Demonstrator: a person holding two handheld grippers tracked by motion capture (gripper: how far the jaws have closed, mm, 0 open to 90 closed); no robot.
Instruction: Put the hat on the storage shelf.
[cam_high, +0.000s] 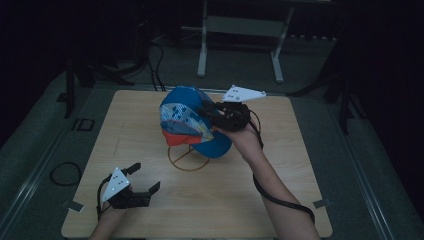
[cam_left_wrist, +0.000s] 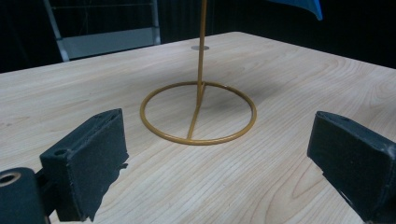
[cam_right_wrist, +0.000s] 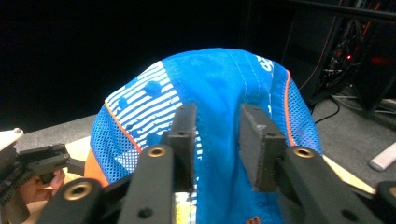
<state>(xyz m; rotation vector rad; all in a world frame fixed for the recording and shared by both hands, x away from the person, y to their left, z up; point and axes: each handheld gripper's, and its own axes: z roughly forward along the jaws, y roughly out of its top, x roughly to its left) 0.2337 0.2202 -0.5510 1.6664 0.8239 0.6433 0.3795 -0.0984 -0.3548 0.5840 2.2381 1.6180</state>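
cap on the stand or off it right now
On it: the blue cap sits atop the stand, over its ring base. The right gripper is at its crown, jaws parted with blue fabric between.

Dim, murky high view against black surroundings; brighter, sharper close-ups from both gripper views.

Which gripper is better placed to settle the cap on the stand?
Right. The right gripper is at the blue cap, jaws either side of its crown fabric. The left gripper sits open near the table edge, away from the stand.
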